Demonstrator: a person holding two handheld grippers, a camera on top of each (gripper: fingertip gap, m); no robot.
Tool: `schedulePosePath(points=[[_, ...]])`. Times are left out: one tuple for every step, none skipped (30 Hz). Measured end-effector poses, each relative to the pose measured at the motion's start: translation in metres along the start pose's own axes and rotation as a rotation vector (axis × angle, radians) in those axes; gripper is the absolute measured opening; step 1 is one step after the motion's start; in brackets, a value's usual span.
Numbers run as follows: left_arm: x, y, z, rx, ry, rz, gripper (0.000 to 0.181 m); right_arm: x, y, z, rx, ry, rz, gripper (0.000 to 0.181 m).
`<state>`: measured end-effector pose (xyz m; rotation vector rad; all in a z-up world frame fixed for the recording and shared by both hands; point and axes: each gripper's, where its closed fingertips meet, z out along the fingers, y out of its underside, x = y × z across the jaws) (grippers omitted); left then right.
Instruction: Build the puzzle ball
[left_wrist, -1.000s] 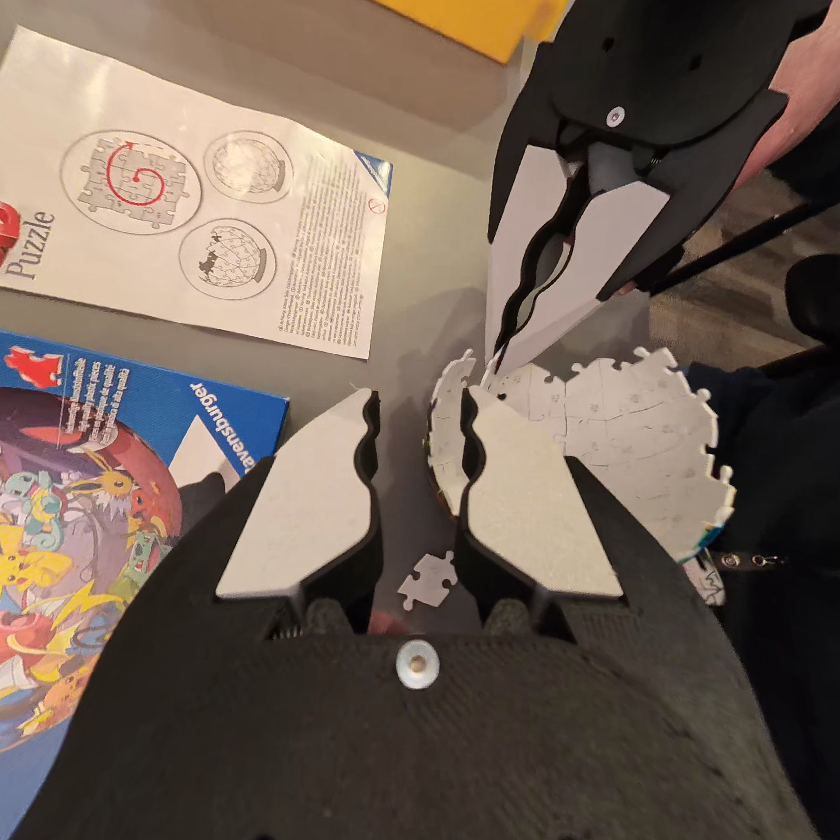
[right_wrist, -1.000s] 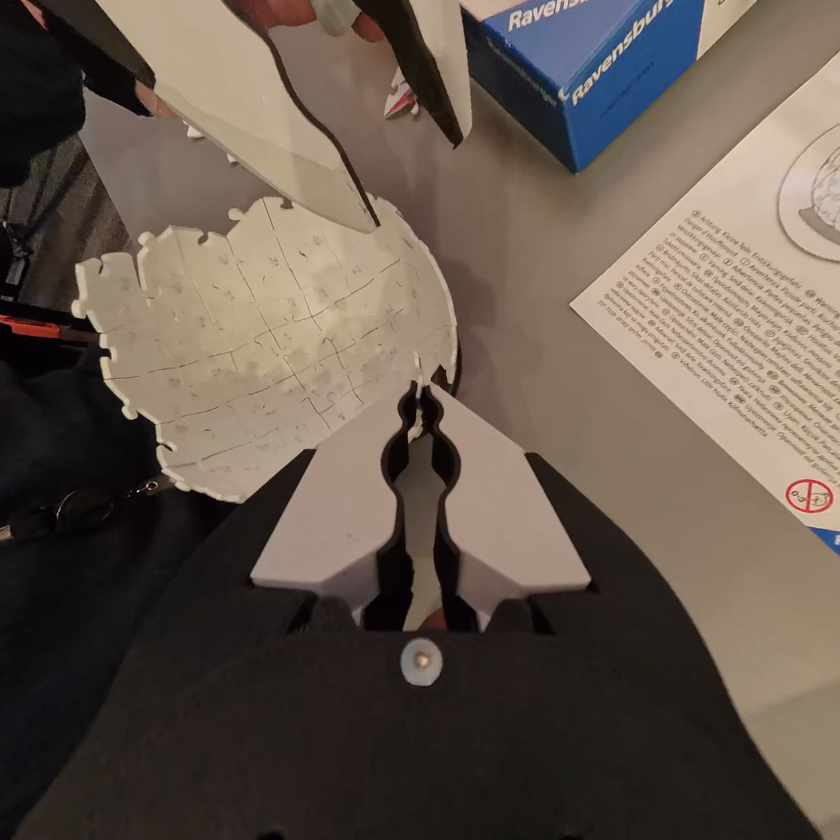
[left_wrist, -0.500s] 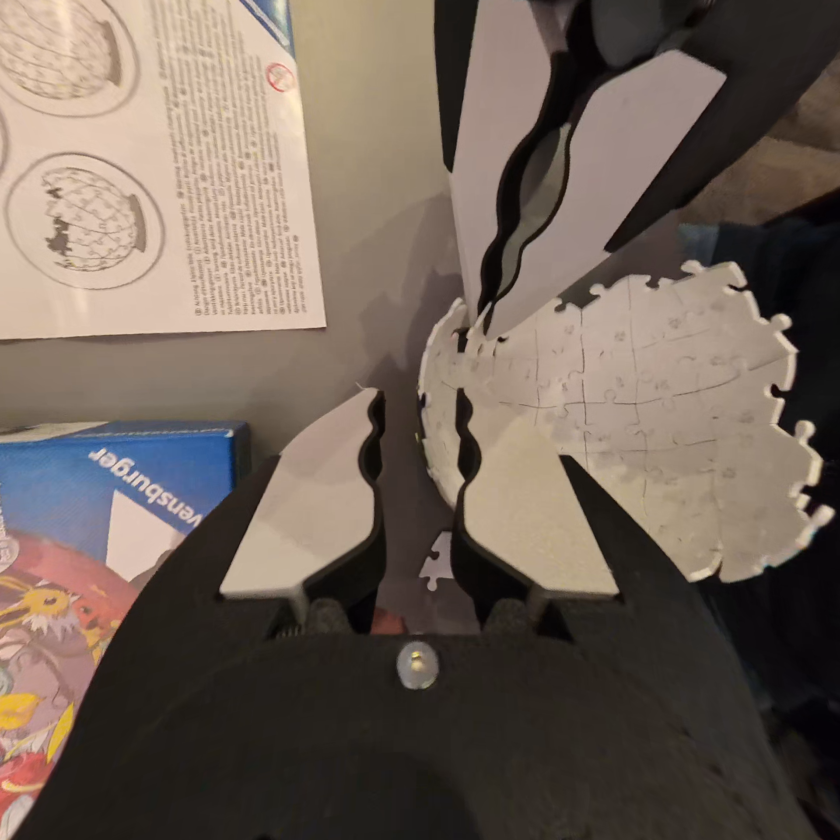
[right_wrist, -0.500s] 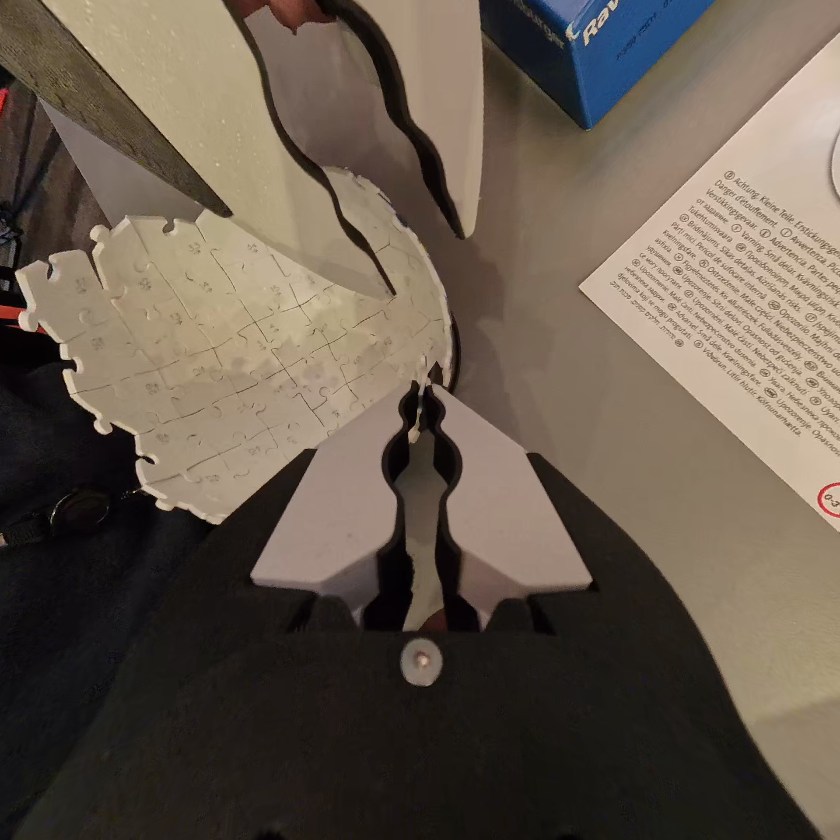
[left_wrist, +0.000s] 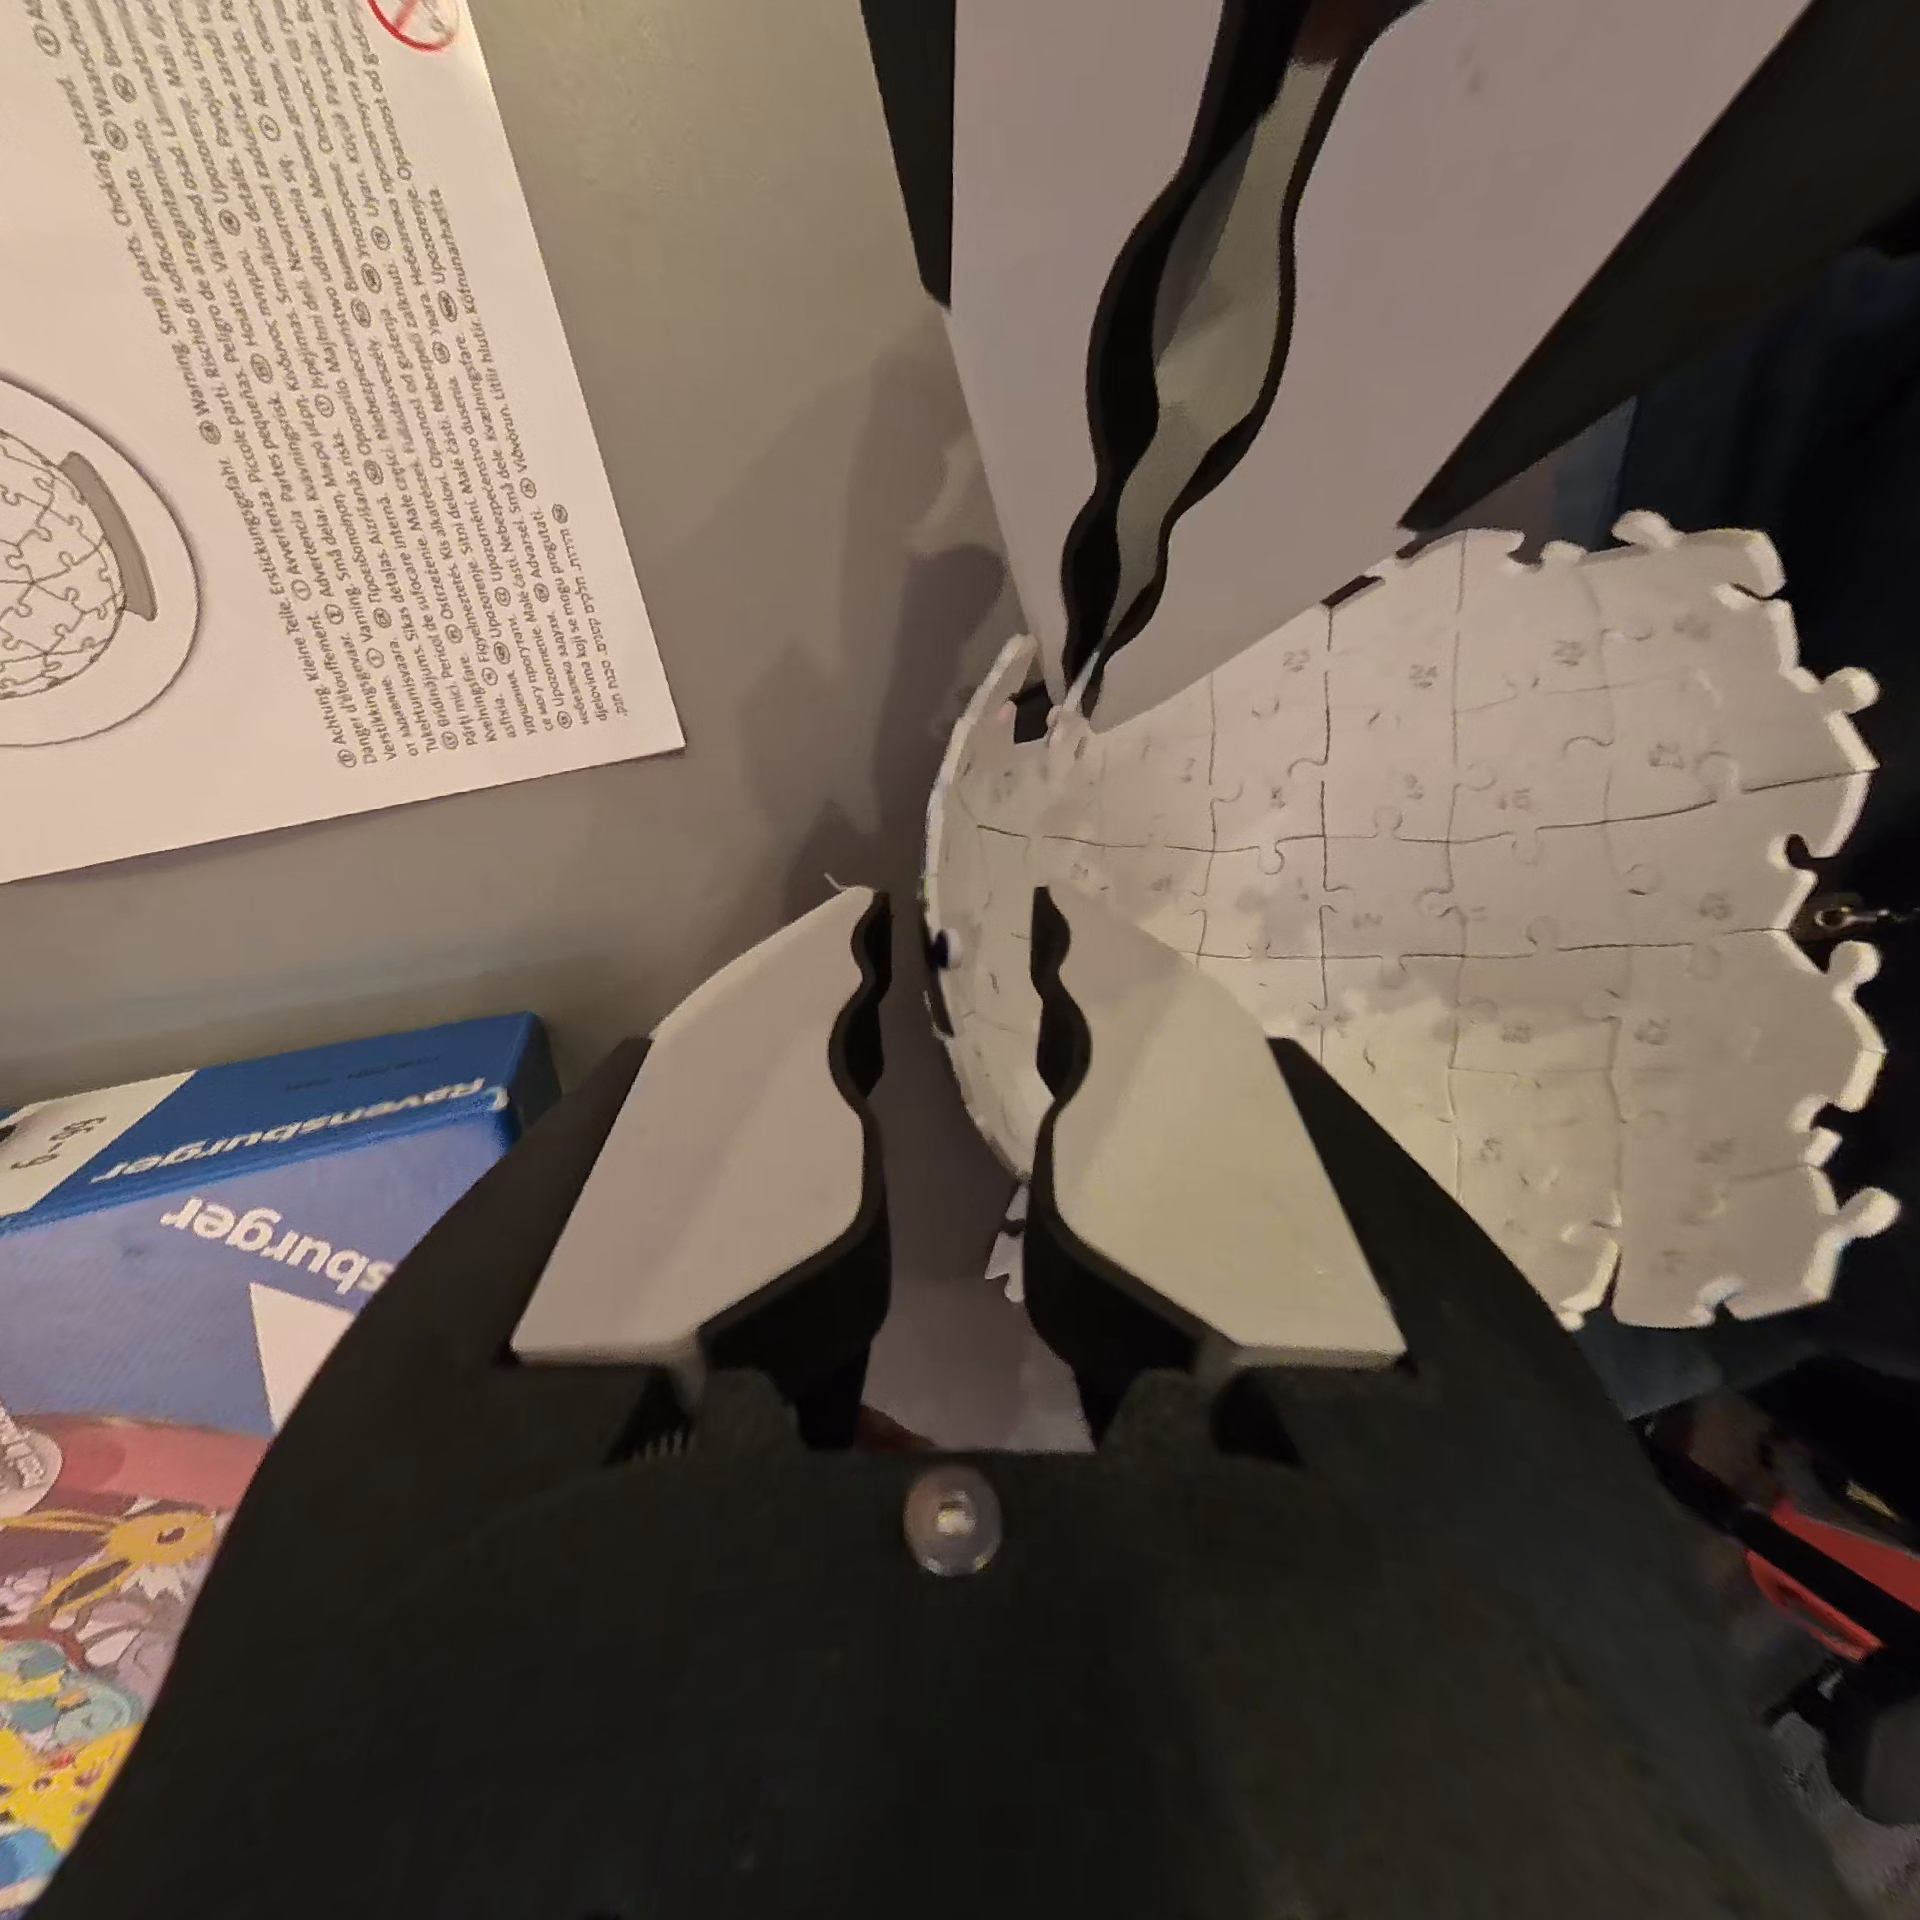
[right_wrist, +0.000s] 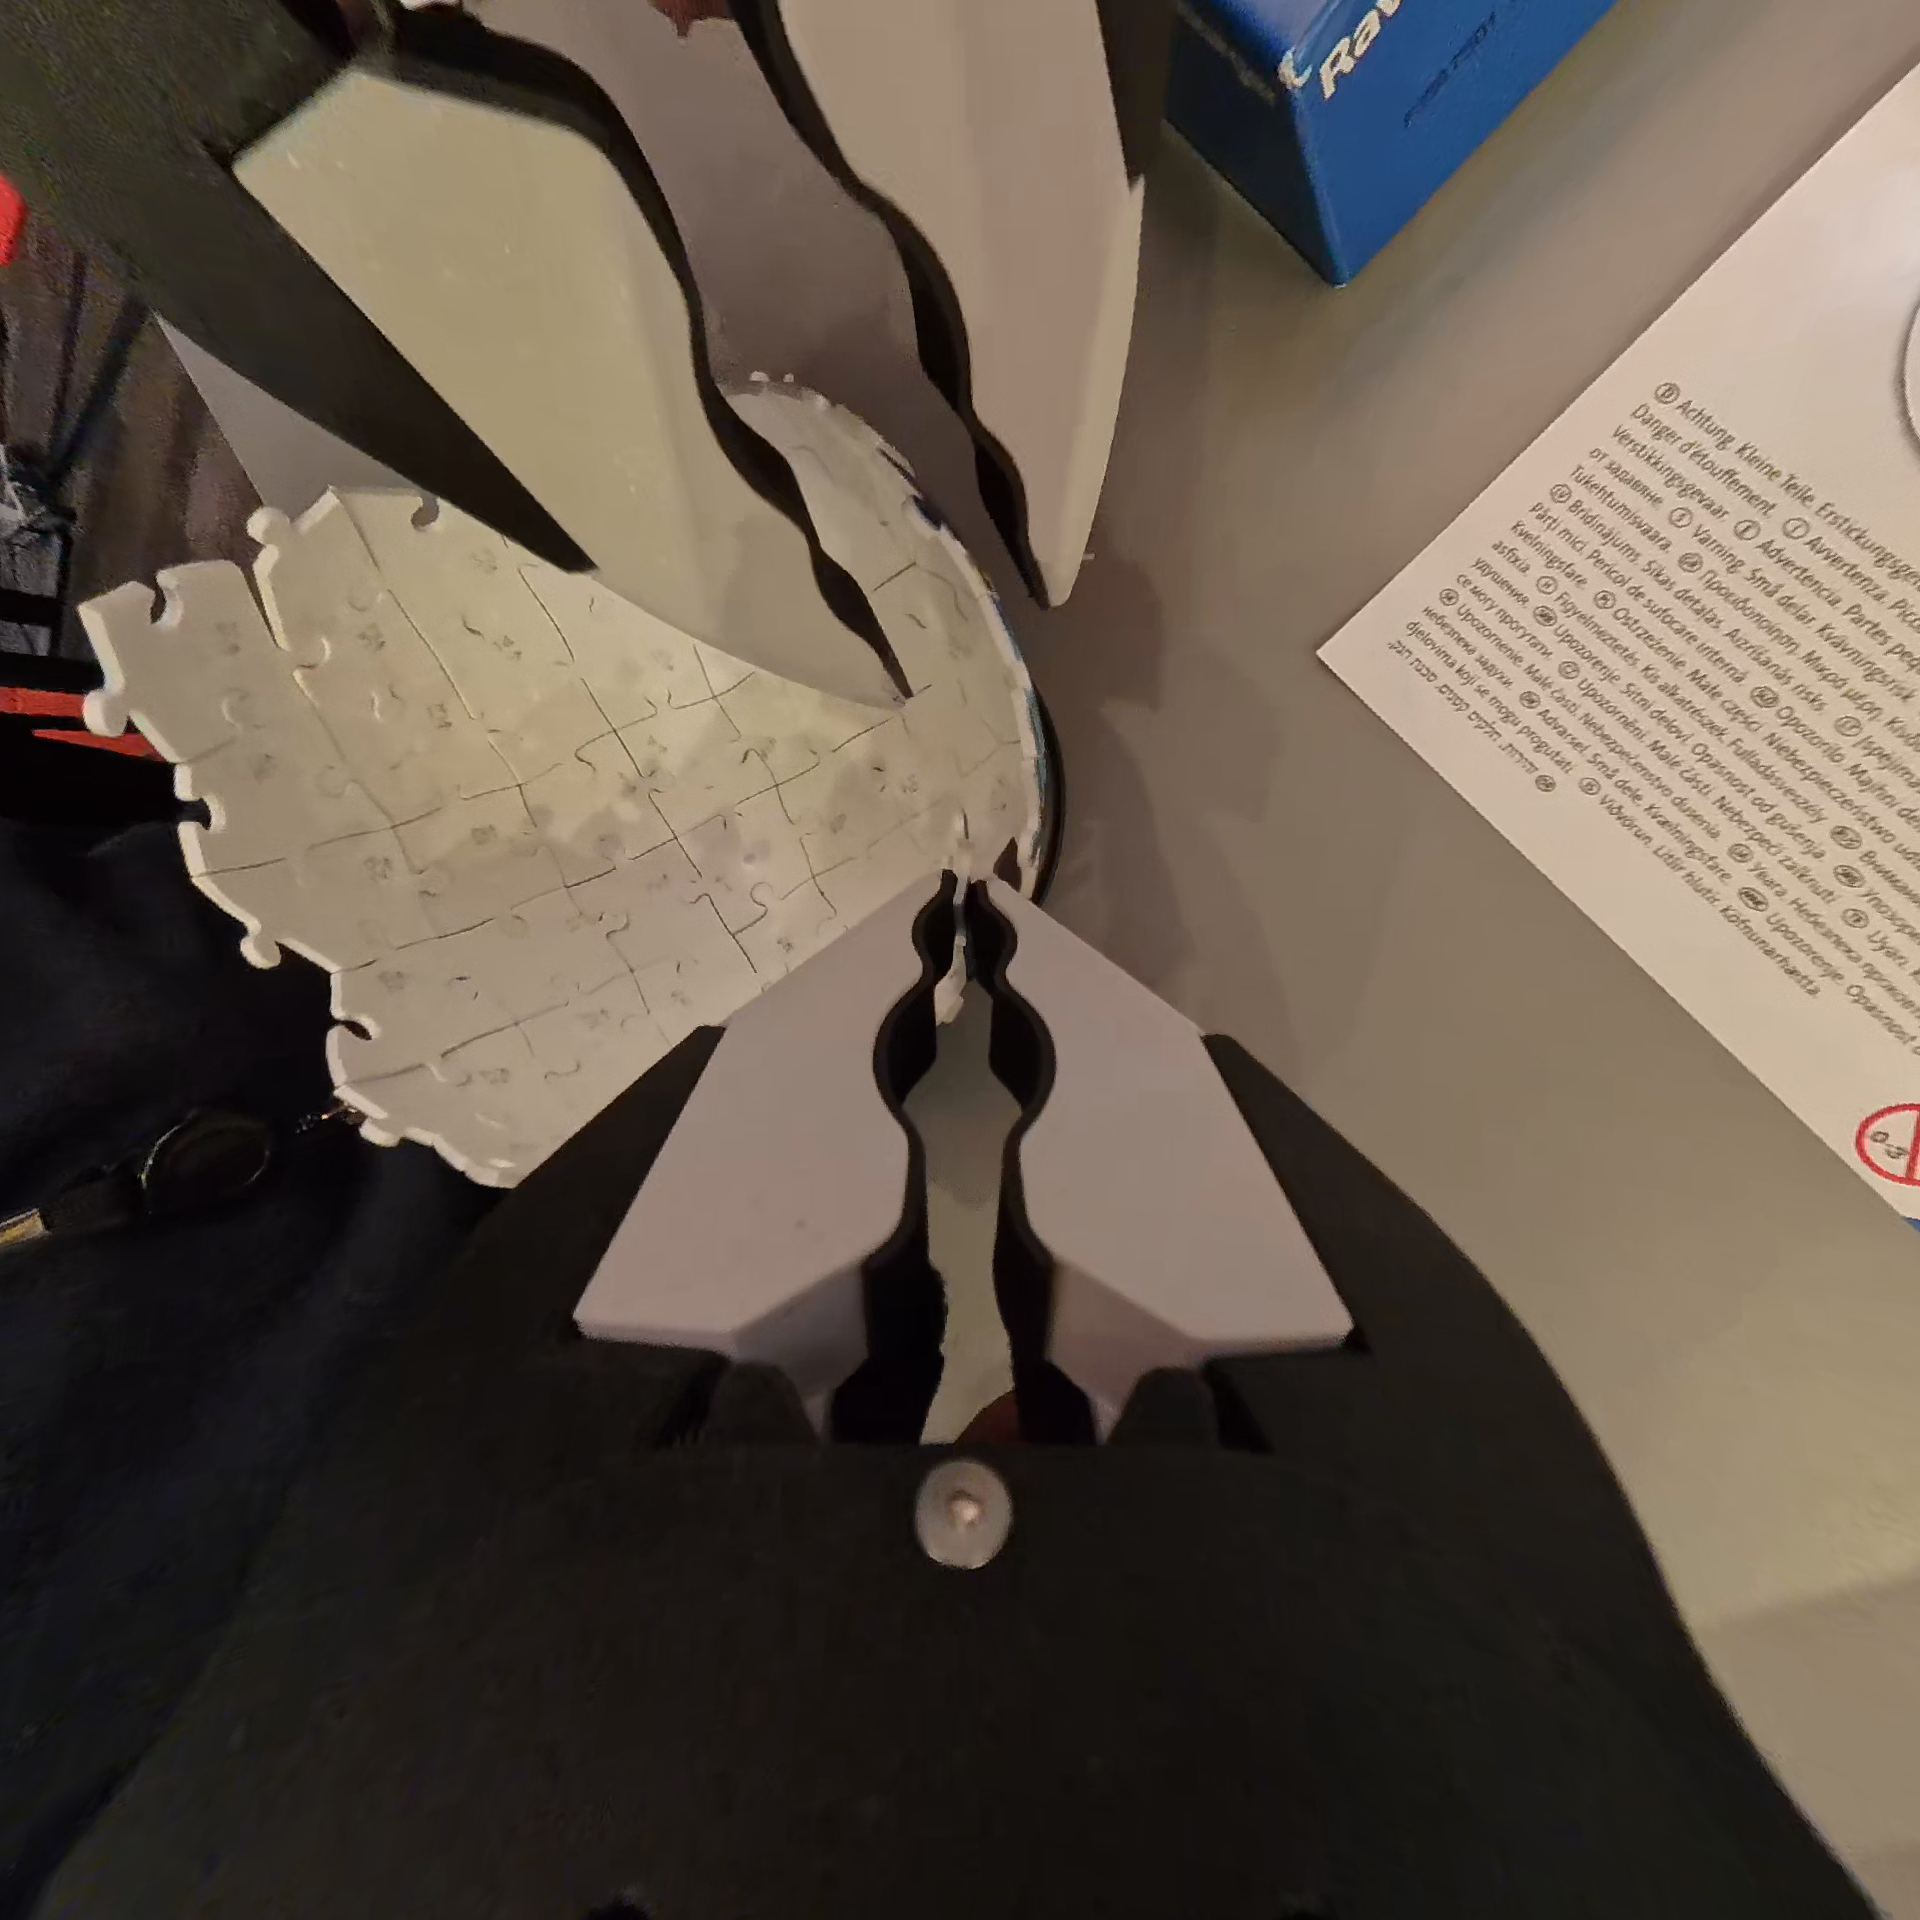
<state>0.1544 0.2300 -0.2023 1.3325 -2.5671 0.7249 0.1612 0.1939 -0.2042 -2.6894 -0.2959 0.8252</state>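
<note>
Both grippers have closed in on the shell since a second ago, and the leaflet and box have slid toward the frame edges. On the grey table (left_wrist: 748, 312), the white half-built shell (left_wrist: 1455, 935) hangs over the near edge, hollow side showing. The left gripper (left_wrist: 961, 914) is parted, straddling the shell's rim, one finger inside, one outside. The right gripper (right_wrist: 966, 894) is pinched almost closed on the rim, a thin white piece (right_wrist: 951, 977) between its tips. Left of the shell lie the blue box (left_wrist: 260, 1174) and the leaflet (left_wrist: 312, 416). A loose piece (left_wrist: 1006, 1247) peeks out beneath the shell.
</note>
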Motion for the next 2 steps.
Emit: schedulePosePath(points=[[-0.0008, -0.0011, -0.0024, 0.022, 0.0, -0.008, 0.027, -0.0002, 0.0001, 0.0011, 0.006, -0.005, 0.004, 0.0], [-0.0012, -0.0025, -0.0049, 0.047, 0.006, -0.021, 0.027, 0.0, 0.0006, 0.0022, 0.011, -0.007, 0.007, 0.0]])
